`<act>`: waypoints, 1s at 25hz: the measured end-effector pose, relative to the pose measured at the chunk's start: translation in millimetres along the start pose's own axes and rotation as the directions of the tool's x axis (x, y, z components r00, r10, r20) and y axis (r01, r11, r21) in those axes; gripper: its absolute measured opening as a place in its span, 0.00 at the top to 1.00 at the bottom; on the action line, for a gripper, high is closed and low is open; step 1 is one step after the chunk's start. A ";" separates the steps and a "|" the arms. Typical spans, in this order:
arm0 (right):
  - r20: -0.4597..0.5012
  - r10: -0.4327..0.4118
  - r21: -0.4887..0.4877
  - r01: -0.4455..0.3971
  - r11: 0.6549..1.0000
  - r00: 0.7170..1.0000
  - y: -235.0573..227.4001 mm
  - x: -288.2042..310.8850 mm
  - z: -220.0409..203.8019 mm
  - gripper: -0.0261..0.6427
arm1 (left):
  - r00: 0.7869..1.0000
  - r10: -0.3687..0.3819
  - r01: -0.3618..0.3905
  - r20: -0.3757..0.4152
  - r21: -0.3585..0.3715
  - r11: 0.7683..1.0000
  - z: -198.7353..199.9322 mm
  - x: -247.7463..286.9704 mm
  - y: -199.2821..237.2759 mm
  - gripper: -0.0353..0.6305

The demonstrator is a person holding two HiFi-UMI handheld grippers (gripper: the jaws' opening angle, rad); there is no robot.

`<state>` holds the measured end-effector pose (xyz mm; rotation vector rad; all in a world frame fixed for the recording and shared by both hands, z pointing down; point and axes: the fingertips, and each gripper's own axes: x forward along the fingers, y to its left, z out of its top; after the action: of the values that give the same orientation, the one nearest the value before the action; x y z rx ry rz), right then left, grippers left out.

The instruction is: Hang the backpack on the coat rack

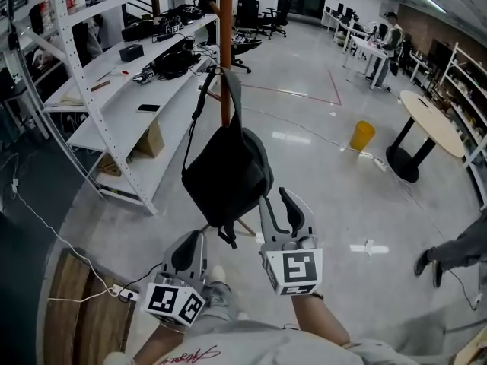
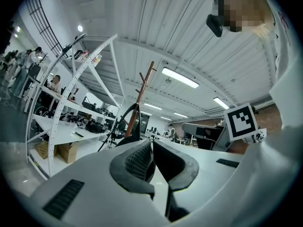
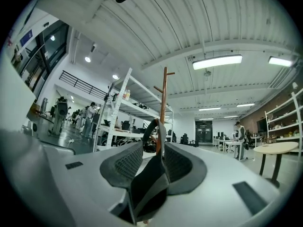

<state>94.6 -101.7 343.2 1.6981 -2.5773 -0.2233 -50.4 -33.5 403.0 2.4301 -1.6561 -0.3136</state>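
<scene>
L gripper [image 1: 192, 245] sits low, just under and L of the backpack [image 1: 228, 173]. Its own view shows the jaws together at the tips, nothing btw them [image 2: 150, 143]. R gripper [image 1: 275, 201] is right beside it, pointing up. Its L finger is at the bag's lower R edge. R jaws are part open, w/ a dark piece of backpack fabric in the gap [image 3: 154, 148], lying toward the R pad. Can't tell if it's pinched.

Backpack is black and hangs directly ahead of both grippers on the wooden coat rack [image 1: 225, 52], w/ the strap looped over a peg up the pole. Strap loop and pole show straight ahead btw the R jaws [image 3: 164, 93], and a bit L of the L jaws [image 2: 142, 93].

White shelving unit [image 1: 114, 90] stands off to the L of the L gripper. Yellow bin [image 1: 362, 135] and round table [image 1: 434, 124] are well beyond the R gripper, to its R.
</scene>
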 end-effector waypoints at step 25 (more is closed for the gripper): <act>-0.059 0.205 0.001 -0.205 0.979 0.977 73.3 -48.2 -51.0 0.93 | 0.998 -0.064 0.064 -0.015 0.003 0.998 -5.2 -13.6 -22.1 0.91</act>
<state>53.0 -33.9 406.2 1.4008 -2.6799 -0.1673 -34.1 -12.8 403.1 2.4853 -1.5770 -0.3010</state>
